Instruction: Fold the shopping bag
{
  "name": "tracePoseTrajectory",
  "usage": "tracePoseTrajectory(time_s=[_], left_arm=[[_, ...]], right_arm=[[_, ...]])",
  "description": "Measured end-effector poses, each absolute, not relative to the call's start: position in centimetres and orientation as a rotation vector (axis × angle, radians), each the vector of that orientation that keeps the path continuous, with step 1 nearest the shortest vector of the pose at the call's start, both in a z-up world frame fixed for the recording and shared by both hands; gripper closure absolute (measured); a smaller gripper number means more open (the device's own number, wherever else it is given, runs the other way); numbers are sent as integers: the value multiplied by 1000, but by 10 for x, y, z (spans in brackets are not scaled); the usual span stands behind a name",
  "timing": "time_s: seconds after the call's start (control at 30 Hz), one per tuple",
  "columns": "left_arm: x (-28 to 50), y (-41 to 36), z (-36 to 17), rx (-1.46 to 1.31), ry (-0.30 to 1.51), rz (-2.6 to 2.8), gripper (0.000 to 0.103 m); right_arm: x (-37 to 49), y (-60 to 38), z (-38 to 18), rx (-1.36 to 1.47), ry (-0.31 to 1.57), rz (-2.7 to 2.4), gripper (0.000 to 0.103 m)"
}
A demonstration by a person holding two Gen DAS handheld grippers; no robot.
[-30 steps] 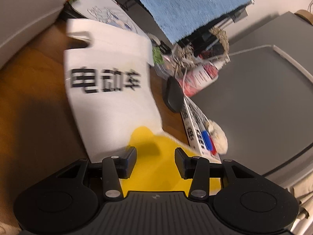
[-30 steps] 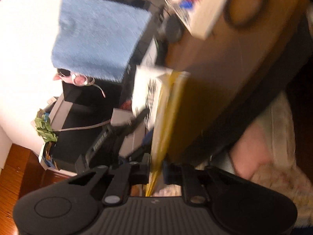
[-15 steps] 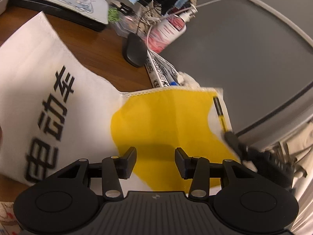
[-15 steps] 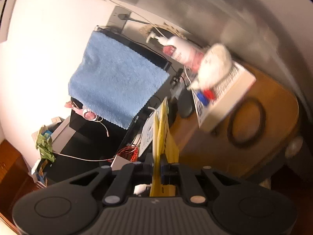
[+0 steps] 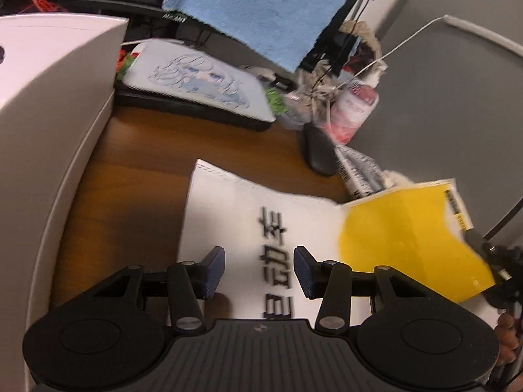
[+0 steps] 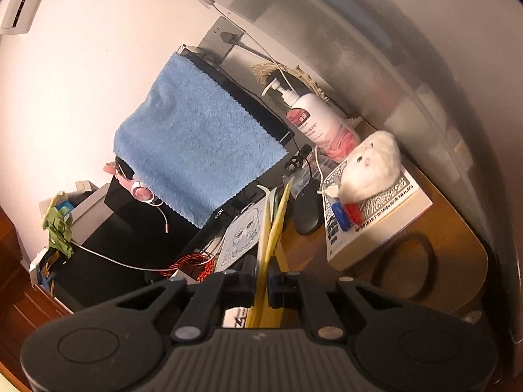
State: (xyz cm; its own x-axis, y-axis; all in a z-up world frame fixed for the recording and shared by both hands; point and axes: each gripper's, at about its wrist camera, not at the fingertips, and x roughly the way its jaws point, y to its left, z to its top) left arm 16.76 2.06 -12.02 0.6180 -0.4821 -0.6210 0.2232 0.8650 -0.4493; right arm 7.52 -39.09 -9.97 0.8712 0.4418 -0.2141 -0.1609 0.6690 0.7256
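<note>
- Right gripper (image 6: pixel 261 281): jaws closed on a thin edge of the shopping bag (image 6: pixel 273 228). The pinched layers, white and yellow, stand up edge-on between the pads and run toward 12 o'clock in the right wrist view.
- Left gripper (image 5: pixel 258 269): jaws apart, nothing between the pads. It hangs over the bag's white panel without pressing on it.
- Shopping bag (image 5: pixel 261 228) in the left wrist view: white panel with blurred black characters lies on the wooden desk (image 5: pixel 140 176), its stitched far edge toward 12 o'clock. The yellow part (image 5: pixel 402 228) is raised at 3 o'clock of the left gripper, its corner meeting the dark tip of the other gripper at the frame's right edge.
- White box (image 5: pixel 49 104) sits at 9 to 10 o'clock of the bag.
- Blue towel (image 5: pixel 261 9) hangs at 12 o'clock; black mouse (image 5: pixel 318 150) at 1 o'clock.
- Right wrist view: pump bottle (image 6: pixel 313 121), white plush toy (image 6: pixel 372 166) lying on a book (image 6: pixel 382 219), all at 1 to 2 o'clock.
</note>
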Motion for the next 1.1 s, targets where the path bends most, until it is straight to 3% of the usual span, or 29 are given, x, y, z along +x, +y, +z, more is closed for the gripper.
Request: tracePoseTrajectory(time_s=[0.47, 1.1], left_arm=[[159, 8, -131, -429, 840, -533, 58], [166, 19, -145, -596, 862, -610, 57]], right_arm=[[71, -396, -84, 799, 304, 385, 97], [121, -296, -125, 803, 512, 644, 85]])
